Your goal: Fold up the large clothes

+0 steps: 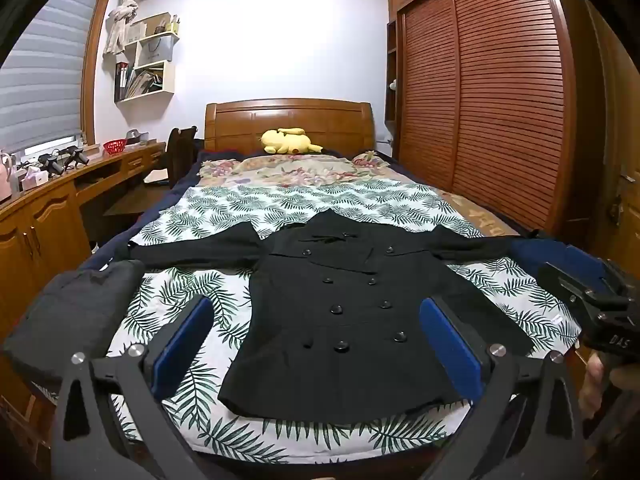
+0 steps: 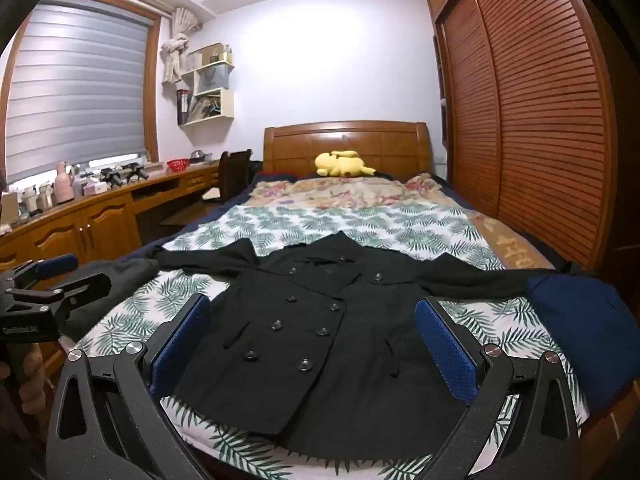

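Both hand-held grippers hover spread wide over a black coat on the bed.

At the left edge of the bed a folded dark grey garment lies beside the left hand-held gripper, tilted slightly downward with blue pads wide apart and nothing between them. The black coat lies flat, front up, sleeves stretched out to both sides, on the leaf-print sheet. The right hand-held gripper is angled down likewise, jaws spread and empty; a folded navy garment sits on the right.
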Action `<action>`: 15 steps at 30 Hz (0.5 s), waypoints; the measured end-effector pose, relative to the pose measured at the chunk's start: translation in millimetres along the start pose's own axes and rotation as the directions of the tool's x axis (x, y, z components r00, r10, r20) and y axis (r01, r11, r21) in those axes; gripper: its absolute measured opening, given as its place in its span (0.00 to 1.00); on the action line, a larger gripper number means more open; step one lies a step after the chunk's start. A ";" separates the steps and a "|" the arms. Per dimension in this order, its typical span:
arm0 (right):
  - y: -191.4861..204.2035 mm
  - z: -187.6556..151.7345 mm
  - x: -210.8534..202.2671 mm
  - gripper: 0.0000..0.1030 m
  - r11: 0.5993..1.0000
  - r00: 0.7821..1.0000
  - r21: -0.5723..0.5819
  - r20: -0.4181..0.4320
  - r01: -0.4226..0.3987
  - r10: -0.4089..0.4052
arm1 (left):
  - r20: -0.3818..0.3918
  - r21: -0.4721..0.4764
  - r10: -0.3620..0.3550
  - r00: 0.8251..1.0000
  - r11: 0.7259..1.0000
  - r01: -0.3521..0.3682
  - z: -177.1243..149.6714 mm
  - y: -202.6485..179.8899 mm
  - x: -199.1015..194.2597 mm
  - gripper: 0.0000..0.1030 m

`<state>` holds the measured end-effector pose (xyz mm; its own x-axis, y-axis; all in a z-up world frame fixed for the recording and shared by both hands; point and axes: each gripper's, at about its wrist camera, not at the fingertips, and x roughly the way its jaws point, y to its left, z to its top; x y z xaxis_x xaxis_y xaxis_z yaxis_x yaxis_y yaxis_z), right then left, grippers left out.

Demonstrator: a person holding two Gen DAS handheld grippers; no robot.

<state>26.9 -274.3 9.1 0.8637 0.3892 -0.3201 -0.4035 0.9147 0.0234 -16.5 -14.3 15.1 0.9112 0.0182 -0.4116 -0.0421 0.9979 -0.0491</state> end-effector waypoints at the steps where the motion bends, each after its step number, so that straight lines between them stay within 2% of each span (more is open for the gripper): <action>1: 0.0 0.0 0.0 1.00 1.000 1.000 0.000 0.001 0.001 -0.001 | 0.000 0.000 0.000 1.000 1.000 0.000 0.0 0.1 -0.1 1.00; 15: 0.1 0.2 -0.7 1.00 1.000 1.000 0.001 0.004 0.000 0.000 | 0.015 0.001 -0.003 1.000 1.000 0.003 2.6 -6.6 -5.2 1.00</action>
<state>26.3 -274.5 9.5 0.8649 0.3902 -0.3159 -0.4035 0.9146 0.0249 -19.9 -20.8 19.9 0.9173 0.0160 -0.3979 -0.0387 0.9980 -0.0492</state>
